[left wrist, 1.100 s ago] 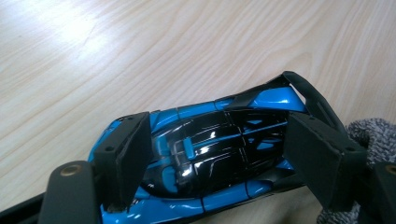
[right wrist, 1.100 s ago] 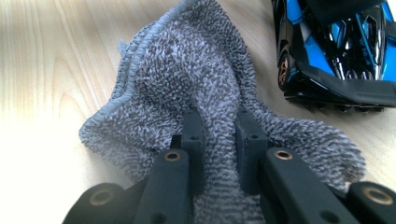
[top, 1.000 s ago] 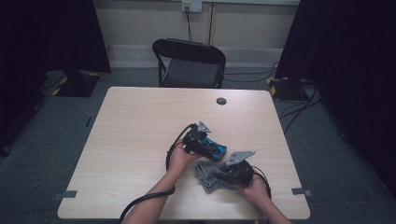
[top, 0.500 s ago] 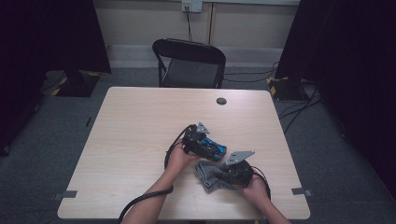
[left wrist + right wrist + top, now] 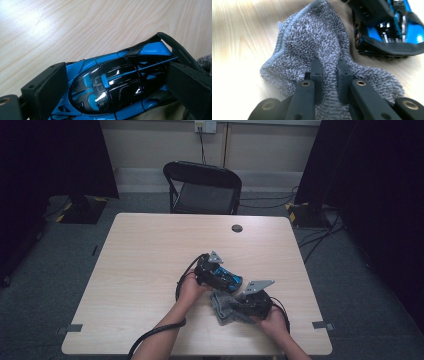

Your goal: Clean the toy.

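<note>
Pale wood-grain tabletop (image 5: 150, 270). Right gripper (image 5: 329, 67), jaws nearly shut, pinches a fold of the grey terry cloth (image 5: 312, 45), probably readying it for wiping. Left gripper (image 5: 117, 82), jaws wide and just opened further, flanks the glossy blue-and-black toy car (image 5: 117, 85); whether its pads still press cannot be told. Car lies just beside the cloth, near the table's front edge.

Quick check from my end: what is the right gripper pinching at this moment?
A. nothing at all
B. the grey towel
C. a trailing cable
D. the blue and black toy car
B: in the right gripper view the right gripper has its fingers closed on a bunched fold of the grey towel, while the blue and black toy car lies beyond it.
</note>
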A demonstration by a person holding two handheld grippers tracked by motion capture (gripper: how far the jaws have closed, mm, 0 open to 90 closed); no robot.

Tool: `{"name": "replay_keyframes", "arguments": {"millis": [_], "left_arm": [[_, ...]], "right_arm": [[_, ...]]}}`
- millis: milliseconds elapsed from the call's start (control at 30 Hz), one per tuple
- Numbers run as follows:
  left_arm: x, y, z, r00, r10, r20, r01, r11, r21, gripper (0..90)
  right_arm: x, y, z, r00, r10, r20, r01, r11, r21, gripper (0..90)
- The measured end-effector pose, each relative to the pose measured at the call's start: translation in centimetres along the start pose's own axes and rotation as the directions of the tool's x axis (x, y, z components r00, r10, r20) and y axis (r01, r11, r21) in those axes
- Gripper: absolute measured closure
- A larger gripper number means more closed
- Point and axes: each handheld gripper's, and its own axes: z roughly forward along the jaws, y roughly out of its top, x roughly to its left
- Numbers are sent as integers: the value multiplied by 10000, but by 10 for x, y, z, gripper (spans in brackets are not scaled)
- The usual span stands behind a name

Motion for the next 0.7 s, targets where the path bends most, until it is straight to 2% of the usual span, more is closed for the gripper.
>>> {"name": "replay_keyframes", "arguments": {"millis": [133, 233, 333, 400, 500, 567, 700], "left_arm": [[1, 1, 0, 10000, 46, 2, -46, 9999, 115, 38], [0, 1, 0, 10000, 29, 0, -29, 9999, 131, 38], [1, 2, -1, 10000, 48, 8, -48, 9998, 189, 39], [0, 2, -1, 10000, 54, 4, -54, 9997, 221, 40], [0, 3, 0, 10000, 68, -1, -68, 9997, 249, 40], [1, 3, -1, 9999, 107, 2, -107, 9995, 282, 41], [0, 3, -1, 10000, 79, -26, -78, 9996, 288, 42]], "right_arm": [[-3, 0, -9, 10000, 26, 60, -26, 10000, -71, 801], [-3, 1, -17, 9989, -318, 330, 312, 9993, 206, 801], [-7, -1, -22, 9991, -309, 289, 299, 9990, 343, 802], [-13, -6, -24, 9990, -182, 414, 153, 9975, 693, 802], [-23, -11, -25, 9987, 211, 469, -244, 9972, 707, 801], [-26, -10, -26, 9971, 193, 733, -254, 9962, 835, 802], [-31, -9, -25, 9963, 335, 795, -405, 9952, 893, 802]]}}
